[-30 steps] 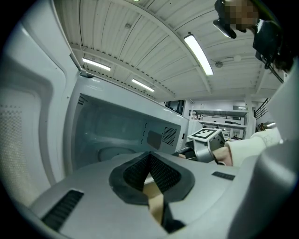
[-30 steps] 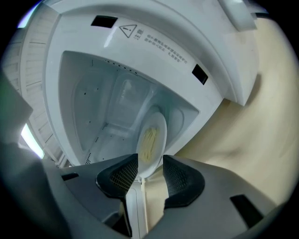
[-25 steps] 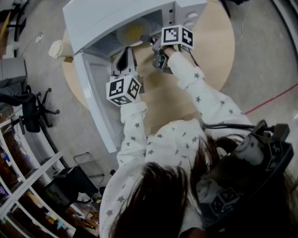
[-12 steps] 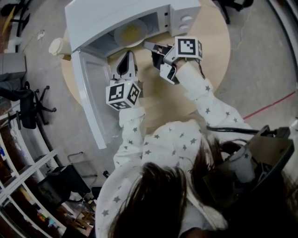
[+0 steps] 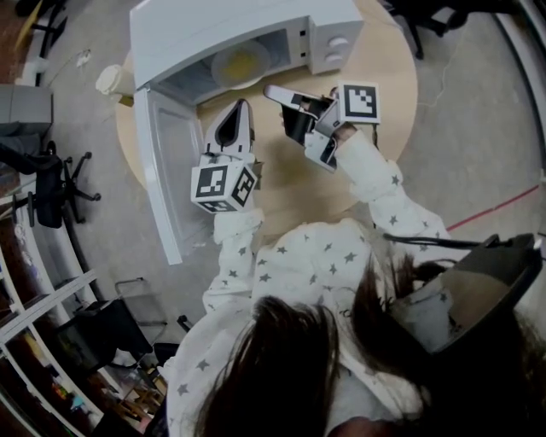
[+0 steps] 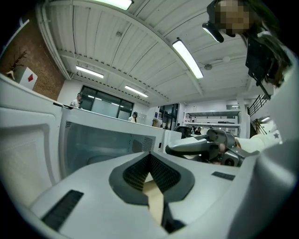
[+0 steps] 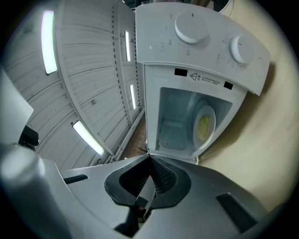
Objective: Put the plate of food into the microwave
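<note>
While grey floor (image 5: 478, 128) surrounds it, the round table (image 5: 290, 183) bears the microwave (image 5: 230, 26).

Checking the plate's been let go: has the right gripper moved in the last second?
Yes. The right gripper has backed out of the microwave opening toward the person, leaving the plate inside.

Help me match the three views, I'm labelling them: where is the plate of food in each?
Head view: plate of food top centre, inside the microwave.
Left gripper view: cannot be made out.
Right gripper view: plate of food right of centre.
Shared landmark: the microwave.
</note>
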Tool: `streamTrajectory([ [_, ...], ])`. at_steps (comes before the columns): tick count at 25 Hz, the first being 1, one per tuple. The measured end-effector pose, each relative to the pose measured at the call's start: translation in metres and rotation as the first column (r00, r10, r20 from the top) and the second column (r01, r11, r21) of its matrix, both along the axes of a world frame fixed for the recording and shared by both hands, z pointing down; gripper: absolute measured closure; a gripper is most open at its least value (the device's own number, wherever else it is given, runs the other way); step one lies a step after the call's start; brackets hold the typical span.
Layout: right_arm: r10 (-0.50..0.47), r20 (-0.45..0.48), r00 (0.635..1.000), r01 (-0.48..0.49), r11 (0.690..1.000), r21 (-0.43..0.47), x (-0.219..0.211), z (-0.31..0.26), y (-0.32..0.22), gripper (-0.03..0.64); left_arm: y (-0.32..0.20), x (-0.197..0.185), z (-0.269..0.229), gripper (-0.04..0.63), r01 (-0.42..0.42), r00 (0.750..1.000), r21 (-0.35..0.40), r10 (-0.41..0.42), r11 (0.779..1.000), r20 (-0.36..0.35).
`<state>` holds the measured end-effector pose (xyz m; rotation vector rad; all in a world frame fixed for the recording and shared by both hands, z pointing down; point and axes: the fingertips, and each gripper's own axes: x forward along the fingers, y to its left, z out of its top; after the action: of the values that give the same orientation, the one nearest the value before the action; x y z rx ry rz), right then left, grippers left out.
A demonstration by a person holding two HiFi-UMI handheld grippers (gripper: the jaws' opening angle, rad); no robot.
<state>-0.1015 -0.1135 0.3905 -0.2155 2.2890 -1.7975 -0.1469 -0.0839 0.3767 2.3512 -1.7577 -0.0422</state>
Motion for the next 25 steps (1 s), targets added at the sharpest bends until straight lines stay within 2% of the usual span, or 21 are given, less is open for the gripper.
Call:
streamTrajectory([
  [11,0.009,0.136,0.991,-0.008,1.0,-0.013,0.022,-0.028,0.024,0.611,0.026,0.024,-0.022,0.594,-0.025,1.0,0.033,0.025,0.999,0.002],
  [25,0.005,0.149,0.989,-0.004,1.0,-0.007,0.029,-0.027,0.037,0.611,0.036,0.034,-0.025,0.594,-0.028,1.0,0.048,0.028,0.998,-0.001],
])
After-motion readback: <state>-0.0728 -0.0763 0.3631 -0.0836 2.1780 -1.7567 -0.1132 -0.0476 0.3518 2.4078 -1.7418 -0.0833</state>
